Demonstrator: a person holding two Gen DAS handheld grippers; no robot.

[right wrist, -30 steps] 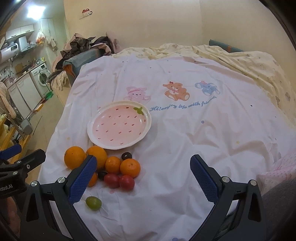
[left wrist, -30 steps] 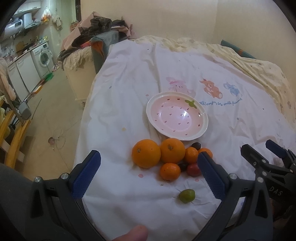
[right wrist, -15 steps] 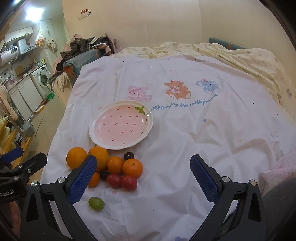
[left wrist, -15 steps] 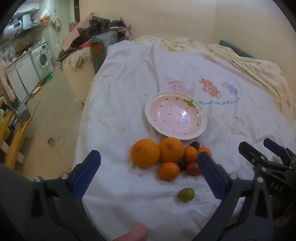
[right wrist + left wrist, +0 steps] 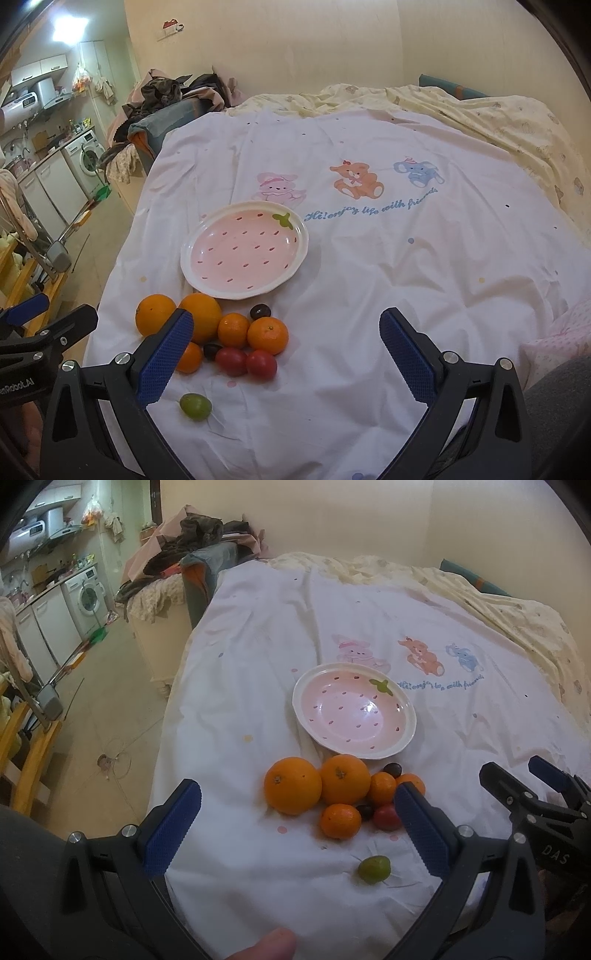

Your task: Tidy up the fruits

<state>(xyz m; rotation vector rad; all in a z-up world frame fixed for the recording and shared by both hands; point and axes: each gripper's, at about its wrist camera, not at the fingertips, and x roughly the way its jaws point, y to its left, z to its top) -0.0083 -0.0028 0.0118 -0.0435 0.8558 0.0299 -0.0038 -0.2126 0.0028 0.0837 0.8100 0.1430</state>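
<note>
A pink strawberry-pattern plate (image 5: 354,712) (image 5: 245,251) lies empty on the white bedsheet. Just in front of it sits a cluster of fruit: two big oranges (image 5: 292,791) (image 5: 155,314), several small tangerines (image 5: 340,821) (image 5: 267,335), two red tomatoes (image 5: 261,364), dark grapes (image 5: 260,311) and a lone green grape (image 5: 373,869) (image 5: 195,406). My left gripper (image 5: 295,827) is open and empty, held above the fruit's near side. My right gripper (image 5: 286,354) is open and empty, to the right of the fruit; it also shows in the left wrist view (image 5: 524,794).
The white sheet (image 5: 406,258) with cartoon animals covers the bed; a yellow blanket (image 5: 498,122) lies at the back right. A pile of clothes (image 5: 195,550) sits at the far left. The bed's left edge drops to the floor (image 5: 103,701), with a kitchen area beyond.
Both grippers have drifted slightly, so the plate and fruit shift a little in view. Nothing was grasped or moved.
</note>
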